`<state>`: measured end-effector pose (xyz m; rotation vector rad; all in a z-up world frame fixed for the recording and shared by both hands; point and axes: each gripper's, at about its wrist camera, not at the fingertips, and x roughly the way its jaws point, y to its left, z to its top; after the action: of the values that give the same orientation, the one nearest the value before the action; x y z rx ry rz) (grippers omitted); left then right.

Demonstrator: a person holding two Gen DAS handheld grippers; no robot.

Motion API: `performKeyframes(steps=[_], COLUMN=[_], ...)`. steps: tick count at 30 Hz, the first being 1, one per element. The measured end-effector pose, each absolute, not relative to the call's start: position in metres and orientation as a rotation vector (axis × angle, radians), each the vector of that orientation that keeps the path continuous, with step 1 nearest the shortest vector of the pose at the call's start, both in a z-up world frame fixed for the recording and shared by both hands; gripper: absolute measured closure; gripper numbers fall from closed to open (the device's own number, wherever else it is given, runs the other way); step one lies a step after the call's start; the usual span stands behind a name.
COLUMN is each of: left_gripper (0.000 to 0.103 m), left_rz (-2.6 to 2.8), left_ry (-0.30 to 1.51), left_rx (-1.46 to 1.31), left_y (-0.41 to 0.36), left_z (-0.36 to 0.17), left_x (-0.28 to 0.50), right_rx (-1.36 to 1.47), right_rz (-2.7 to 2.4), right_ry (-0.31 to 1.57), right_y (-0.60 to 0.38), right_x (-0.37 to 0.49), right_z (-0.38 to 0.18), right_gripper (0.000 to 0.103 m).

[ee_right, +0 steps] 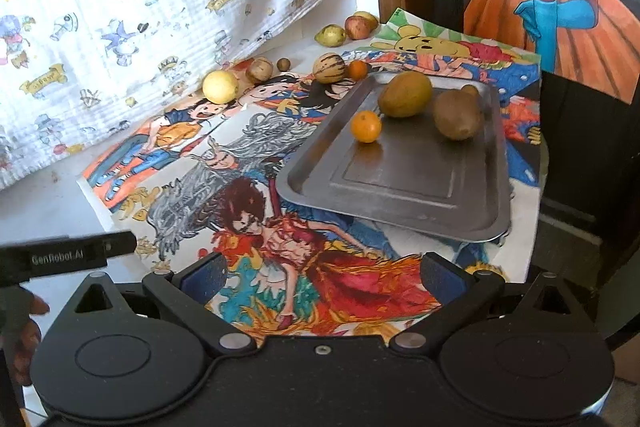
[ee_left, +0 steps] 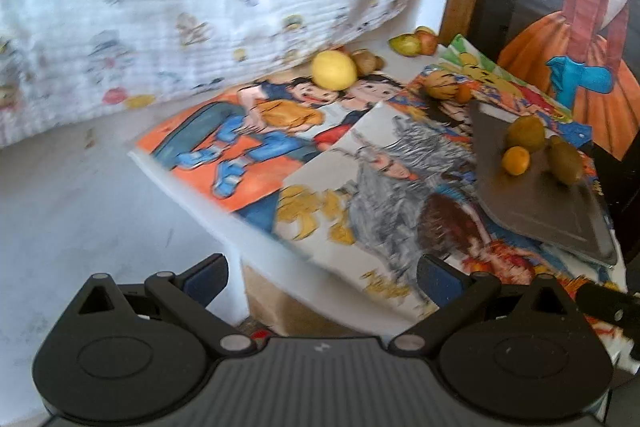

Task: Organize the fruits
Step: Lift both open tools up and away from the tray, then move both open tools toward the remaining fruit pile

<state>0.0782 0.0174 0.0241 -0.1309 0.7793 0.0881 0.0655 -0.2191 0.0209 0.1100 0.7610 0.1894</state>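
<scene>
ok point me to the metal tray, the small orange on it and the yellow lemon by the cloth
metal tray (ee_right: 400, 183): right wrist view, bare flat floor of the tray
small orange (ee_right: 366, 126): right wrist view, middle of its skin
yellow lemon (ee_right: 220, 87): right wrist view, centre of the fruit

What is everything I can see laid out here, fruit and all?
Grey metal tray: one, on the drawings at the right.
Small orange citrus: one, on the tray.
Brown-green oval fruits: two large, on the tray's far end; a smaller one behind is partly hidden.
Round yellow fruit: one, by the cloth.
Striped tan fruit: one, beyond the tray, beside another small orange citrus.
Green and reddish fruits: three, far corner.
Coloured cartoon drawings: several, covering the table.
White printed cloth: one, hanging behind.
Left gripper: black, open.
Right gripper: black, open.
</scene>
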Motion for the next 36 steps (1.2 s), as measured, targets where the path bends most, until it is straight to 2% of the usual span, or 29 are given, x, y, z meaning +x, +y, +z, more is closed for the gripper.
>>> performKeyframes(steps=[10,16,23,30,36], left_gripper=[0.0,0.0,0.0,0.0,0.0], left_rz=[0.163,0.172,0.174,0.123,0.052], left_ry=[0.781,0.782,0.76,0.649,0.579], left_rx=[-0.116,-0.105,-0.084,-0.007,-0.031], left_y=[0.038,0.044,0.064,0.077,0.074], left_z=[0.023,0.024,0.037,0.062,0.081], left_x=[0.076,0.087,0.101,0.117,0.147], right_rx=[0.141,0.221,0.109,-0.016,0.159], right_rz=[0.284,0.396,0.479,0.5,0.521], right_ry=[0.717,0.601,0.431,0.349,0.39], right_y=[-0.211,-0.21,-0.199,-0.2,-0.212], right_x=[0.071,0.072,0.093,0.141,0.21], right_z=[0.019,0.035,0.083,0.13,0.185], right_gripper=[0.001,0.001,0.0,0.0,0.0])
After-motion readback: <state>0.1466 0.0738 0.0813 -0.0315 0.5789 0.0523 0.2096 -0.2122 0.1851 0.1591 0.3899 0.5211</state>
